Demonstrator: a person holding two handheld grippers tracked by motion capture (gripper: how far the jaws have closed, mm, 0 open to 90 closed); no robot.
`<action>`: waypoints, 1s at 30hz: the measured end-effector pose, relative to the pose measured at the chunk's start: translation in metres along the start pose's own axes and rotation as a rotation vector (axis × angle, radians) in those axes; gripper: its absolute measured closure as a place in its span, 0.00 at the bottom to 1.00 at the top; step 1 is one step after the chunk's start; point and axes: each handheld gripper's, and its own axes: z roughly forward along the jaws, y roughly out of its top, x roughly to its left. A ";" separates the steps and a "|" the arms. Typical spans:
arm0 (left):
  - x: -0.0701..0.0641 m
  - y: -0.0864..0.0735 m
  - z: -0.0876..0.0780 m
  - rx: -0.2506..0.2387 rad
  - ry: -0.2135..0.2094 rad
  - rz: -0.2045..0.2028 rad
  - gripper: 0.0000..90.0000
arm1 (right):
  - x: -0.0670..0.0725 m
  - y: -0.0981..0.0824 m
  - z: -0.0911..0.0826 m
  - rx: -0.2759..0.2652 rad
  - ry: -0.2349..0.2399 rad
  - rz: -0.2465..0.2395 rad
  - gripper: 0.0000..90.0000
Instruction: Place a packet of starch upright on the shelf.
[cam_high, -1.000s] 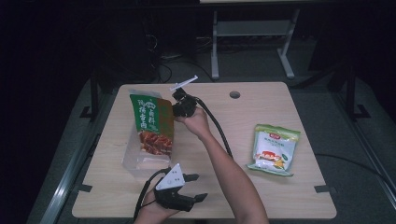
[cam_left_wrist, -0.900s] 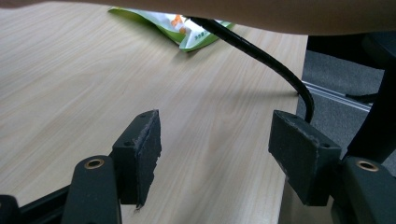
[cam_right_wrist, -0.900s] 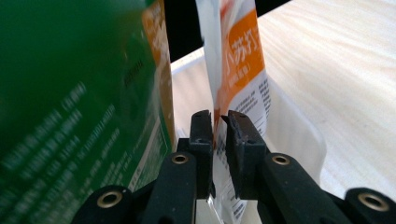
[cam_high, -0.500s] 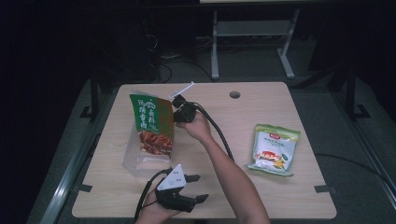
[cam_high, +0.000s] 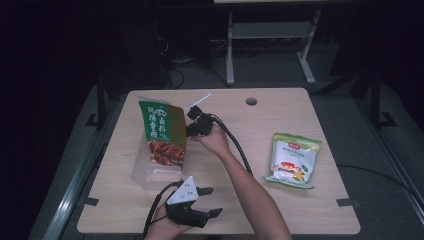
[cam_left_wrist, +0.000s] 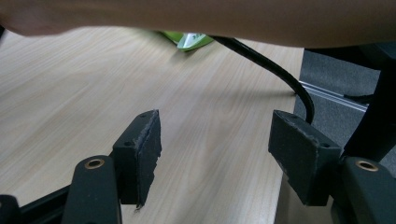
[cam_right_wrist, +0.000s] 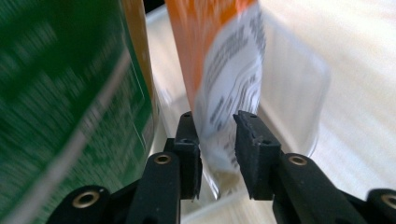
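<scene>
On the table's left half: a clear plastic bin, with a tall green snack bag standing upright in it, lower part printed red.

Just right of that bag: the right gripper, reaching in over the bin's rim. Jaws just been opening, with the edge of an orange-and-white packet standing between them (one pad touching its edge, the other a little clear of it, so no clamping pressure visible). Green bag blurred, close on the left in the right gripper view.

At the near edge, below the bin: the left gripper, resting low over the tabletop, jaws spread wide apart with bare wood between them, nothing held.

Far right, well apart from both grippers: a light green seasoning pouch, lying flat.
</scene>
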 end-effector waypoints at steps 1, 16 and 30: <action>0.000 0.000 0.000 0.001 -0.001 -0.002 0.38 | 0.000 -0.002 0.002 0.006 0.006 0.000 0.80; -0.003 -0.001 0.004 0.017 -0.017 0.007 0.38 | -0.002 -0.010 0.004 -0.011 -0.035 -0.012 0.91; -0.004 -0.004 0.009 0.034 -0.024 0.026 0.37 | -0.001 -0.035 -0.055 -0.072 -0.104 0.017 0.70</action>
